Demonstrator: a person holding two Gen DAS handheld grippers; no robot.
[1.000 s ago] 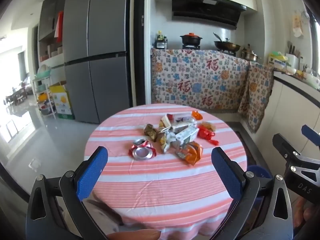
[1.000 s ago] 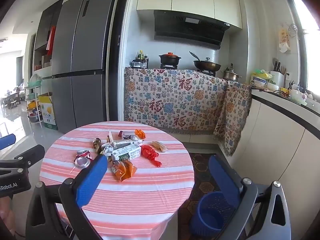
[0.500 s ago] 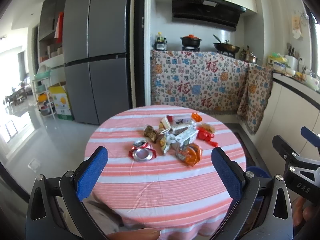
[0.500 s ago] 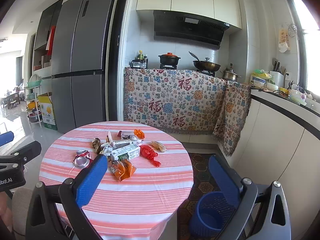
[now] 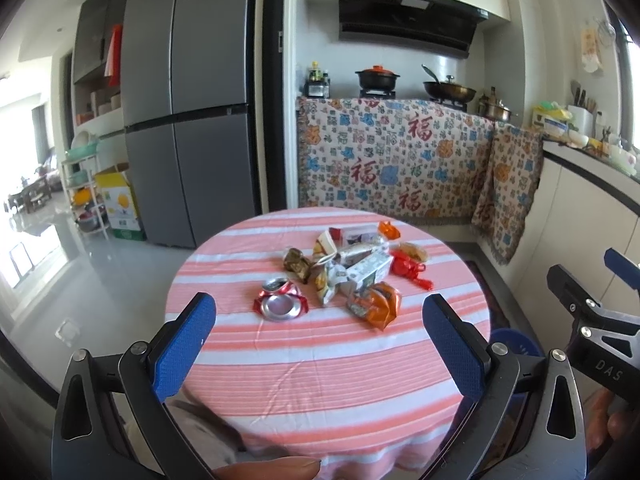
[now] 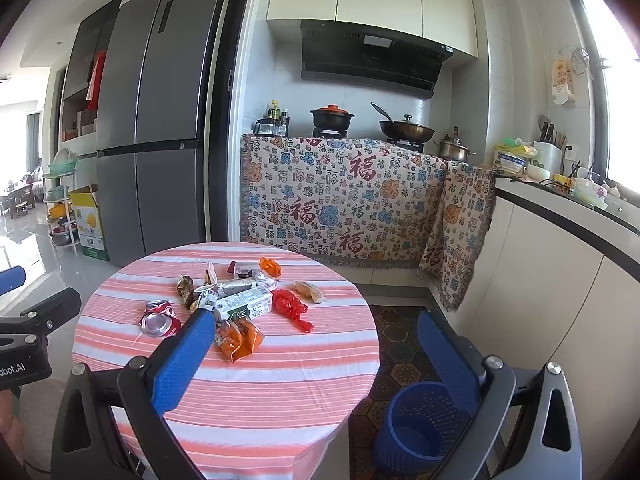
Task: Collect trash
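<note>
Kitchen tabletop (image 5: 320,360) holds piled trash (image 5: 352,272); both grippers' jaws spread empty; approach the near crushed can (image 5: 280,304) squarely first.

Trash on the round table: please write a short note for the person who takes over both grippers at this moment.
Left gripper: open, empty, held short of the table.
Right gripper: open, empty, also short of the table.
Trash lies in one loose pile mid-table: crushed can on the left, orange wrapper nearest, milk carton in the middle, red wrapper on the right, smaller scraps behind.
Blue bin stands on the floor to the right of the table; it looks empty.
Done: nothing collected.
Left: move every piece into the bin.
</note>
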